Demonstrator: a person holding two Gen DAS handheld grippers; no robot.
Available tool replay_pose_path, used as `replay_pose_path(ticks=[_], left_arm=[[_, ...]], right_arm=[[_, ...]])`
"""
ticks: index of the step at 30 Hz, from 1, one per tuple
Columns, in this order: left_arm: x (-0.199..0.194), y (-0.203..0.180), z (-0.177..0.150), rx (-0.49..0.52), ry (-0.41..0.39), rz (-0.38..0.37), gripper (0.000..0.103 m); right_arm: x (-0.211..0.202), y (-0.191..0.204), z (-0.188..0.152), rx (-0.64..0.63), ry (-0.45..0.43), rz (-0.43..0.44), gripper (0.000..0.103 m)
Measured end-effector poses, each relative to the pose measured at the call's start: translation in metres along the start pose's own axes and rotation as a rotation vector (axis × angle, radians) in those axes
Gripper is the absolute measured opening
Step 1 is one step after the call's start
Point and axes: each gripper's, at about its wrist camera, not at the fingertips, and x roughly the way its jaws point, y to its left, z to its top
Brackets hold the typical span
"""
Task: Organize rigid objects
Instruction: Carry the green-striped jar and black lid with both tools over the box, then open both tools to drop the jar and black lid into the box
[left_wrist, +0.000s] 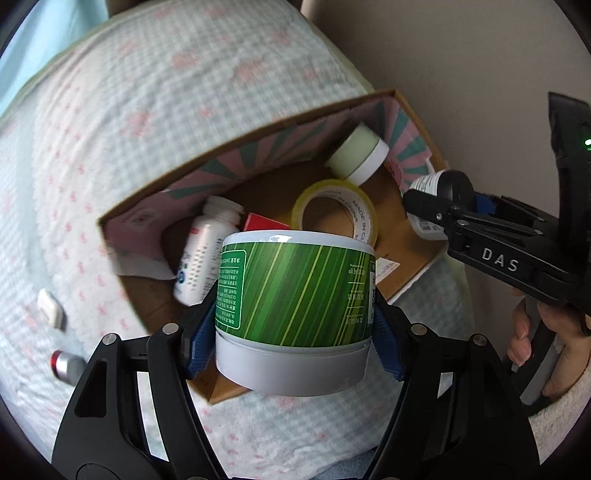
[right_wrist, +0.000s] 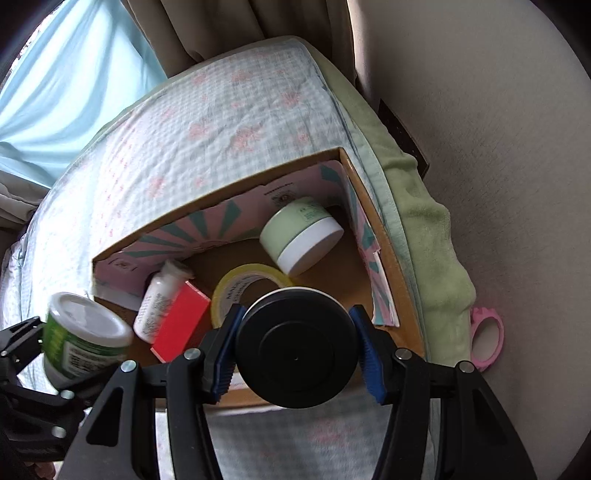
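Observation:
My left gripper (left_wrist: 295, 325) is shut on a green-striped jar (left_wrist: 295, 291) with a grey lid, held over the near edge of an open cardboard box (left_wrist: 236, 140) on the bed. The jar also shows in the right wrist view (right_wrist: 81, 339). My right gripper (right_wrist: 297, 343) is shut on a black-capped jar (right_wrist: 297, 347), held over the box's near right side (right_wrist: 384, 236); it shows in the left wrist view (left_wrist: 439, 199). Inside the box lie a pale green jar (right_wrist: 301, 236), a tape roll (right_wrist: 251, 282), a white bottle (right_wrist: 159, 295) and a red box (right_wrist: 181, 325).
A white case (left_wrist: 51, 308) and a red-banded silver tube (left_wrist: 66, 365) lie on the checked bedspread (left_wrist: 147, 92) left of the box. A pink hand mirror (right_wrist: 487, 339) lies right of the bed. A wall runs along the right, curtains at the back.

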Motion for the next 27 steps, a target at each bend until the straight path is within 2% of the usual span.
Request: replay_pose_path(ticks=[6,11,13,14,15,17,19,23,27], left_arm=[[0.041,-0.008,0.006,0.056,0.062,0.016,0.068],[0.057,-0.014,0.007,0.095,0.091,0.041,0.068],[0.057,-0.016,0.006,0.116,0.082,0.046,0.074],[0.057,-0.018,0.007,0.125,0.072,0.048,0.090],[0.054,-0.019,0.007,0.135,0.059,0.054,0.102],[0.046,-0.016,0.004,0.151,0.035,0.072,0.103],[0.041,-0.010,-0.002,0.142,0.037,0.091,0.103],[0.032,0.005,-0.015,0.082,0.035,0.087,0.103],[0.022,0.011,-0.028,0.037,0.027,0.079,0.103]], right_arm=[[0.015,-0.001,-0.004,-0.016,-0.037,-0.010,0.053],[0.027,-0.001,0.000,-0.006,-0.022,-0.006,0.053],[0.032,-0.002,0.001,0.001,-0.005,-0.005,0.053],[0.034,-0.002,0.001,0.002,0.009,-0.001,0.053],[0.034,-0.003,0.001,0.004,0.017,0.002,0.057],[0.028,-0.004,-0.001,0.007,-0.007,0.006,0.103],[0.017,-0.007,-0.006,0.019,-0.054,0.046,0.103],[0.012,-0.015,-0.015,0.081,-0.082,0.106,0.103],[0.012,-0.015,-0.020,0.090,-0.056,0.076,0.103]])
